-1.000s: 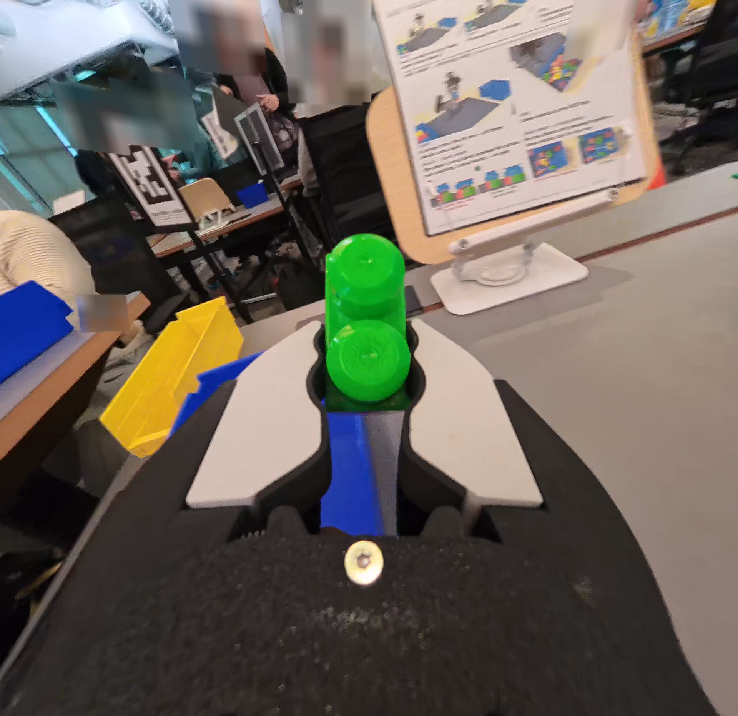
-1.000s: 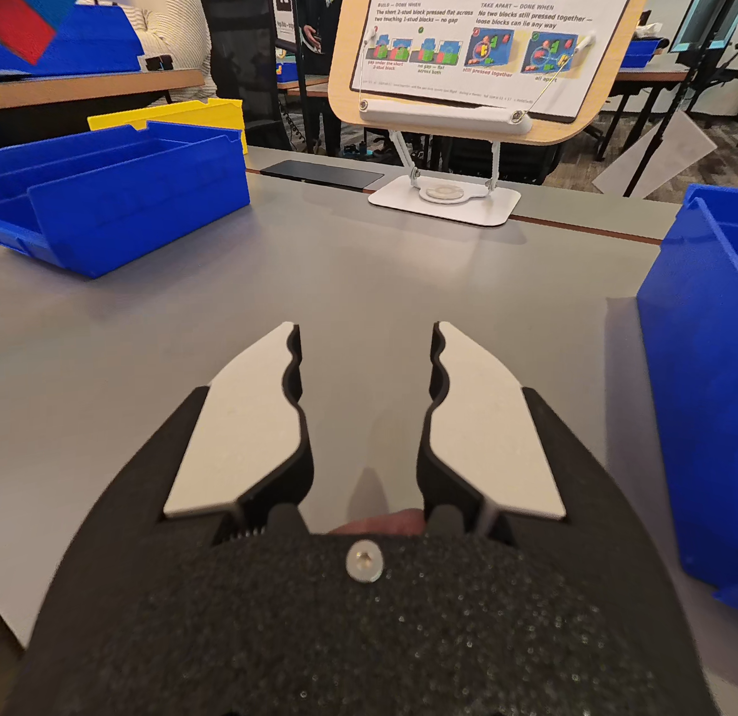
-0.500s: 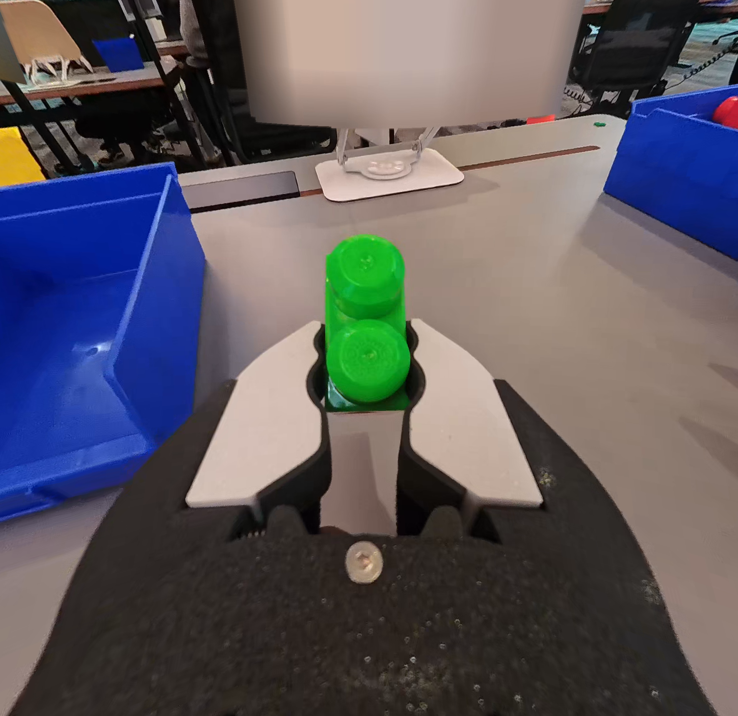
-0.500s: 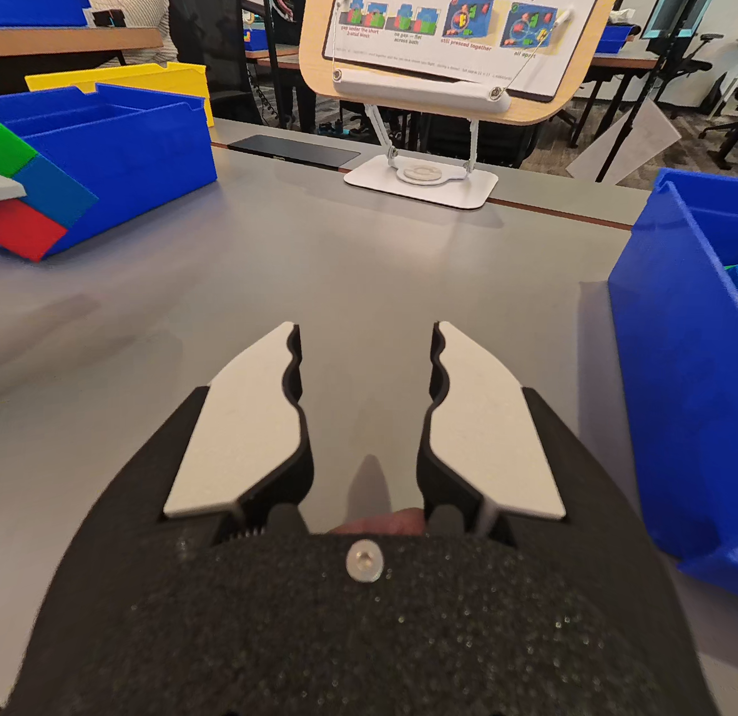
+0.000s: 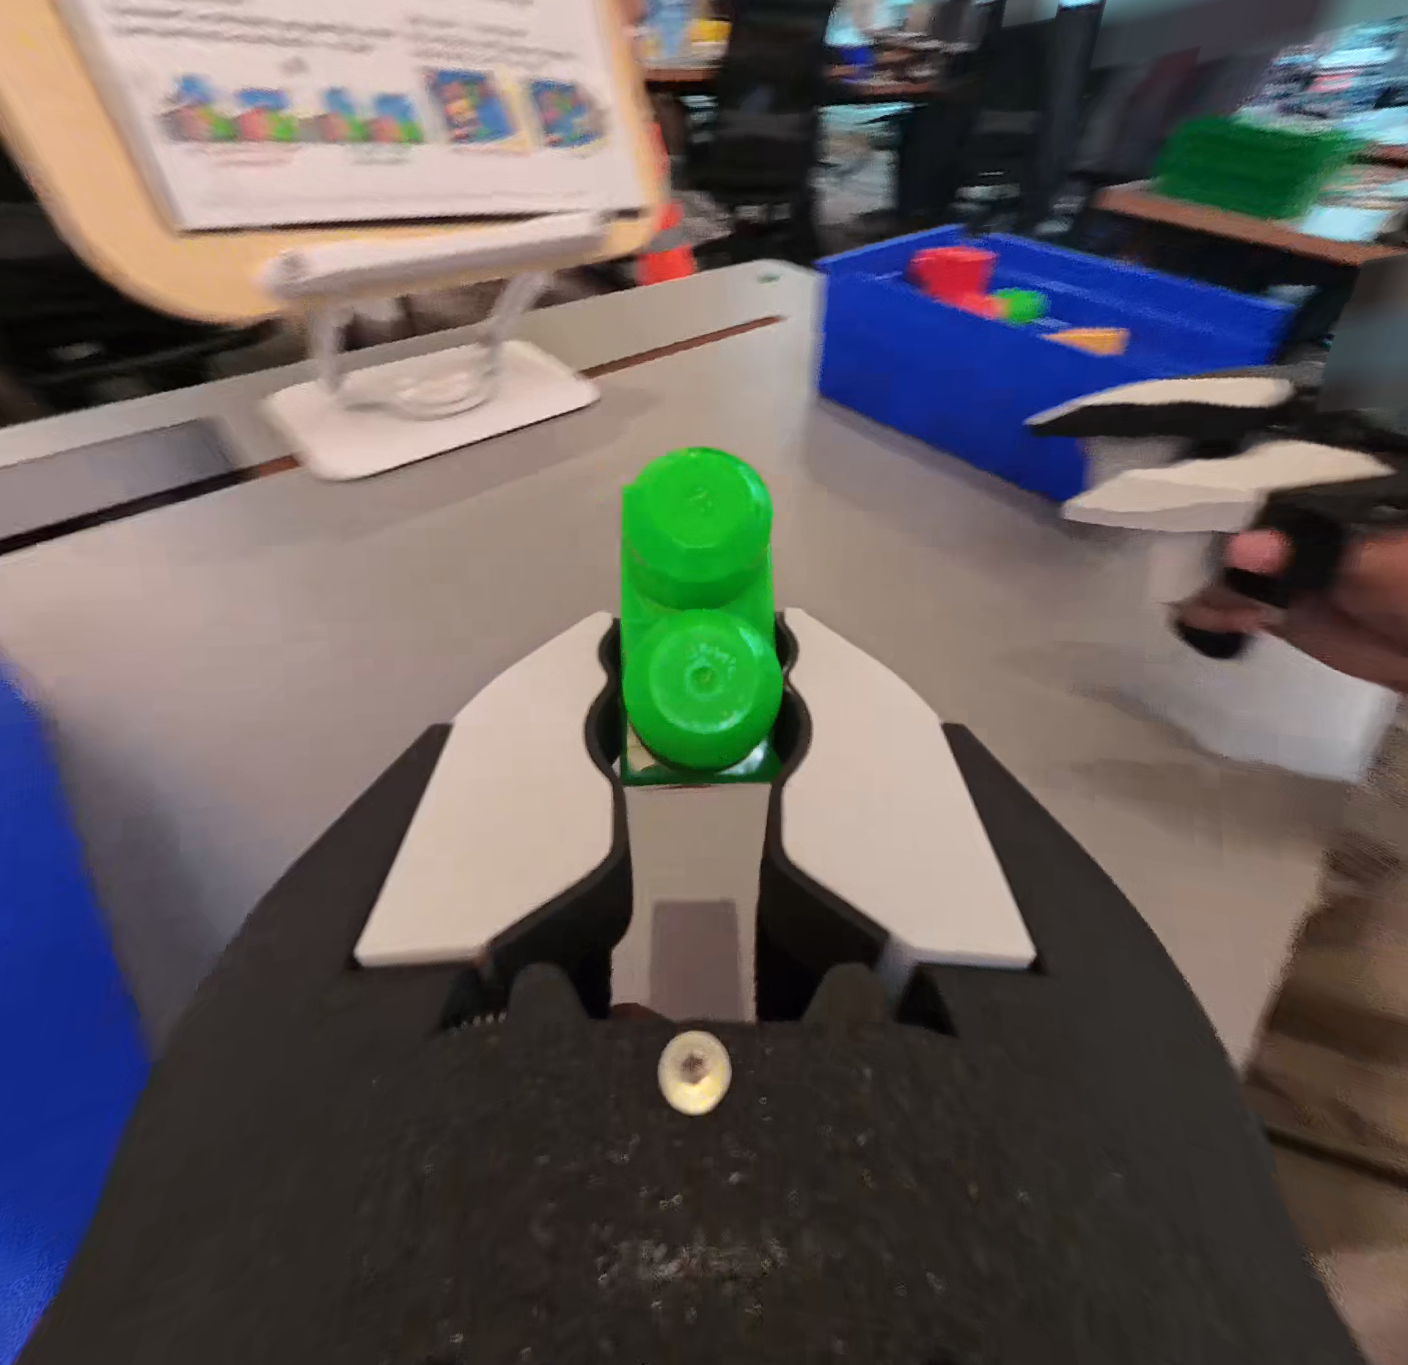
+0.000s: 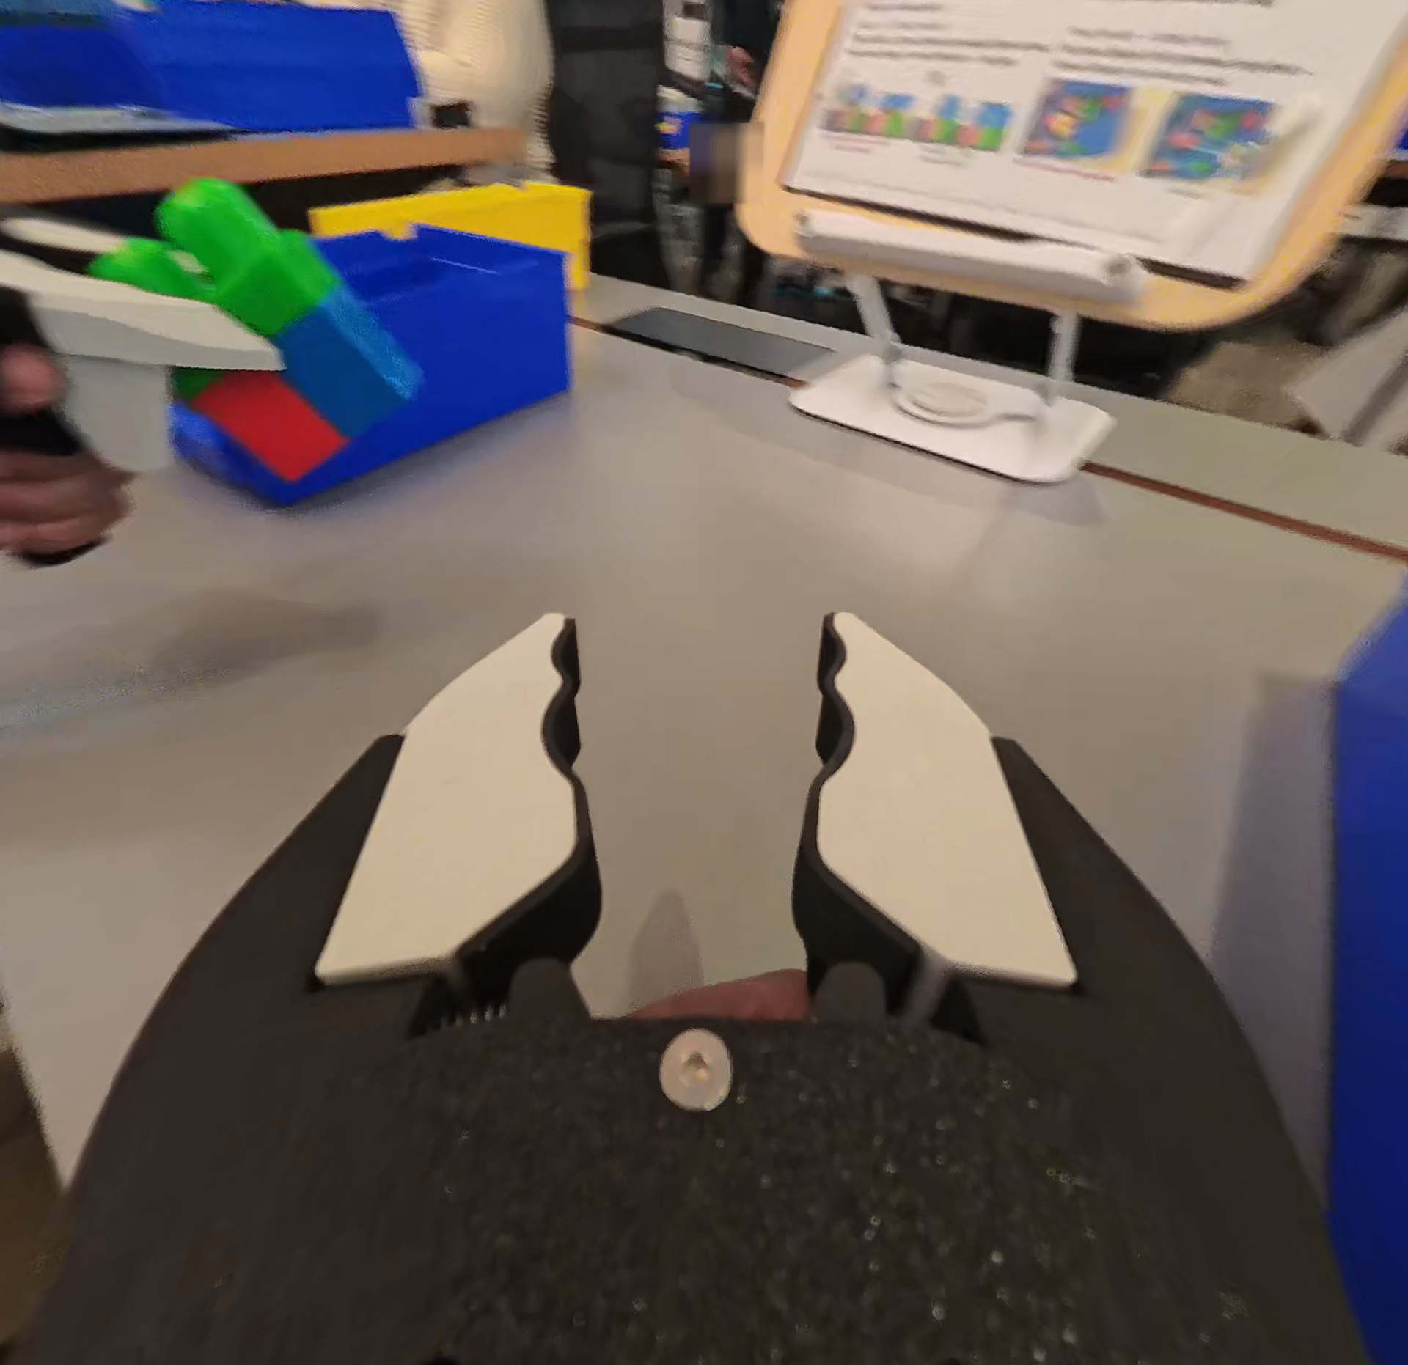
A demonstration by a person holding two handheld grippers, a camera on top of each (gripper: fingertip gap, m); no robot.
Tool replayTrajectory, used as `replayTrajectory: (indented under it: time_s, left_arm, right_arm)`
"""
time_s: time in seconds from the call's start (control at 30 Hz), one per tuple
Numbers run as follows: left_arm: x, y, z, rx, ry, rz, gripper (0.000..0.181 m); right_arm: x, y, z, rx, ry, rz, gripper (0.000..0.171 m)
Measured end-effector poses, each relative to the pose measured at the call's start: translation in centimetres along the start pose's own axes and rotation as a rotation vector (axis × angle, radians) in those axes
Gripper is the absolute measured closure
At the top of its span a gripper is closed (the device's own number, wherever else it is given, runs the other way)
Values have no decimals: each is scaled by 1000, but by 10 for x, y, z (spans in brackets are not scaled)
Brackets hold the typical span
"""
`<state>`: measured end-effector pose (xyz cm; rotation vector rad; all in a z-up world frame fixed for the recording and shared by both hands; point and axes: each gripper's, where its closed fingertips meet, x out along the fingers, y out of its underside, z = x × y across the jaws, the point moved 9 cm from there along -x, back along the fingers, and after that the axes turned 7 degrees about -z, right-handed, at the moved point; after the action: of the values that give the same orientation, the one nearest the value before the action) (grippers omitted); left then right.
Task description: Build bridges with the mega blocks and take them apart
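Left gripper (image 5: 697, 689) nearest, jaws clamped on green block (image 5: 697, 612) — two studs counted, both facing the camera, held clear above grey surface (image 5: 343, 628). From right wrist view: green block joined to one blue block (image 6: 343, 361) and one red block (image 6: 267, 422), three pieces in one assembly, carried in front of a blue bin (image 6: 472, 331). Right gripper (image 6: 697, 643) jaws spread apart, nothing between them, hovering over bare surface. Farther out, second blue bin (image 5: 990, 353) on the right side holding loose red and green pieces, count unclear through blur. One yellow bin (image 6: 495, 216) behind the left blue bin. At the far edge, one instruction sheet on a stand (image 5: 427, 399).
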<state>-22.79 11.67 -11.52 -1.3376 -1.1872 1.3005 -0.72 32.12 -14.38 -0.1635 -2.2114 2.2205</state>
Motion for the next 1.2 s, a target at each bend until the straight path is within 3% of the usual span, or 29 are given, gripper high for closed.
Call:
replayTrajectory:
  time_s: [0.17,0.37,0.57,0.67,0.9,1.07,1.2]
  left_arm:
    - [27,-23,-7,85,458,38,145]
    - [54,-28,-30,225,705,103,145]
    - [70,-21,-49,275,804,131,145]
    - [75,-14,-54,285,812,136,145]
    - [72,-9,-56,272,815,77,145]
    - [58,-31,-46,218,792,-61,145]
    - [50,-43,-46,268,786,-57,145]
  right_arm:
    - [22,-21,13,-194,-429,84,107]
    - [44,-30,27,-301,-601,139,108]
    - [52,-27,31,-320,-664,181,114]
    - [51,-24,31,-328,-701,202,134]
    - [49,-20,30,-345,-731,227,135]
    - [49,-6,21,-384,-703,313,136]
    - [52,8,17,-370,-690,332,136]
